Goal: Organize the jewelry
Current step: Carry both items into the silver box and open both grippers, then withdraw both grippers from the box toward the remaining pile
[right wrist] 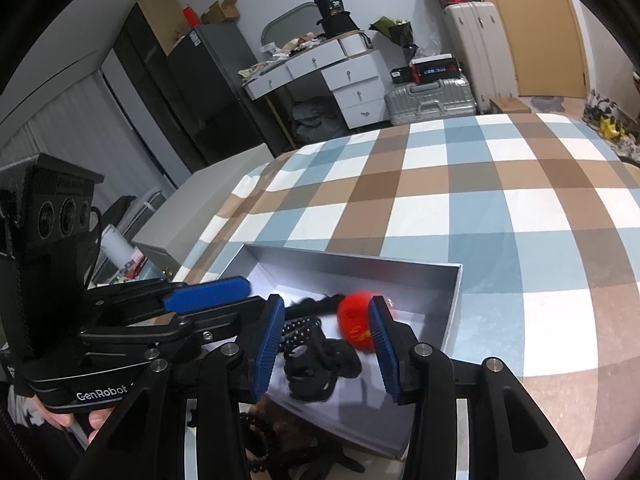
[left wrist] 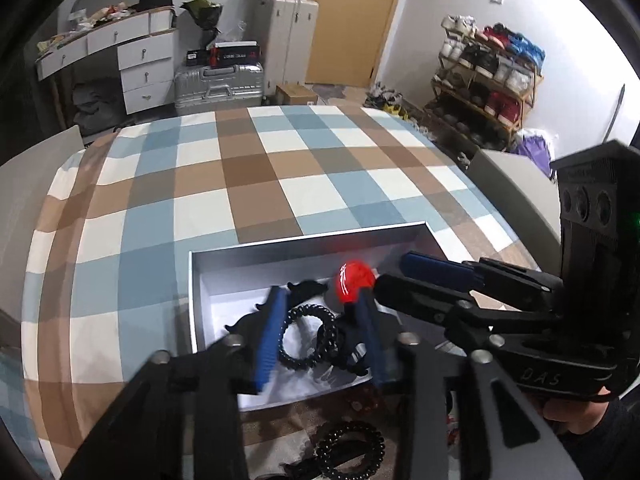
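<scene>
Two ribbed blue-padded grippers, left [left wrist: 320,332] and right [right wrist: 326,344], hang part-open, gripping nothing, over a grey rectangular box [left wrist: 308,246]; glossy bead bracelet [left wrist: 308,338] inside.

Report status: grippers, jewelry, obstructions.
Left gripper open over black bead bracelet in grey box. Right gripper open, empty. Another bracelet outside.

We are counting one grey box [left wrist: 224,258] lying open on the checked bed [left wrist: 200,184], at the lower centre of the frame. Inside it we are seeing one red ball [left wrist: 354,280] and one black beaded bracelet [left wrist: 306,338]. Below the box, at the bottom edge, we are counting a second black beaded bracelet [left wrist: 350,452]. We are seeing two hand-held grippers: left [left wrist: 318,336], right [right wrist: 326,354].
</scene>
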Tool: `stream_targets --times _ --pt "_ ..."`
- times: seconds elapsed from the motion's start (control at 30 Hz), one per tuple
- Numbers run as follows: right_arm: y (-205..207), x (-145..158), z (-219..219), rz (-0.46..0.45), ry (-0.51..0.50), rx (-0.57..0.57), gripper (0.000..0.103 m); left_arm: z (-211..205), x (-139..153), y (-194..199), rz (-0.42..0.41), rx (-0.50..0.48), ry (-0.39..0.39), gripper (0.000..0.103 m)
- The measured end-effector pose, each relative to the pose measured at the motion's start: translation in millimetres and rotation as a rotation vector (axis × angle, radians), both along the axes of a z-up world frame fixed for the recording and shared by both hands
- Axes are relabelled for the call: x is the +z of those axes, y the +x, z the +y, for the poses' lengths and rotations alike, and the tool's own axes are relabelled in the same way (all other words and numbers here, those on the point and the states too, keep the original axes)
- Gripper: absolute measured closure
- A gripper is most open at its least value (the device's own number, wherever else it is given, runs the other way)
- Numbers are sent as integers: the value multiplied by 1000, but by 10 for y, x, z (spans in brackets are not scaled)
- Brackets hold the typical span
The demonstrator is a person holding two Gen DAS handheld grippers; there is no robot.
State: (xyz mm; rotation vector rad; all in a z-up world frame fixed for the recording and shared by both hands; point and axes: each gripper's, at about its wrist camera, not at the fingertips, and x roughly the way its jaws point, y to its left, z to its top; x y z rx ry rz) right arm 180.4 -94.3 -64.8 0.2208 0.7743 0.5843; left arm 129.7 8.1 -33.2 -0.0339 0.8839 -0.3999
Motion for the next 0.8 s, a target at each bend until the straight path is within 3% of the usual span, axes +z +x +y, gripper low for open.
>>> stream_targets --times 0.1,0.47,0.5,0.6,0.8 --pt "-52 41 -50 -11 10 -13 60 49 45 -54 -14 10 -24 64" --pt "-365 261 -207 -79 13 -67 60 4 202 -309 -99 65 51 63" --pt "-413 277 -217 -89 11 -70 59 1 208 -326 -106 69 57 60" --pt "-574 327 -238 -126 0 -71 50 11 234 -415 -140 106 79 36" --pt "-900 434 -321 -202 -6 -72 37 80 241 -503 -151 169 81 33"
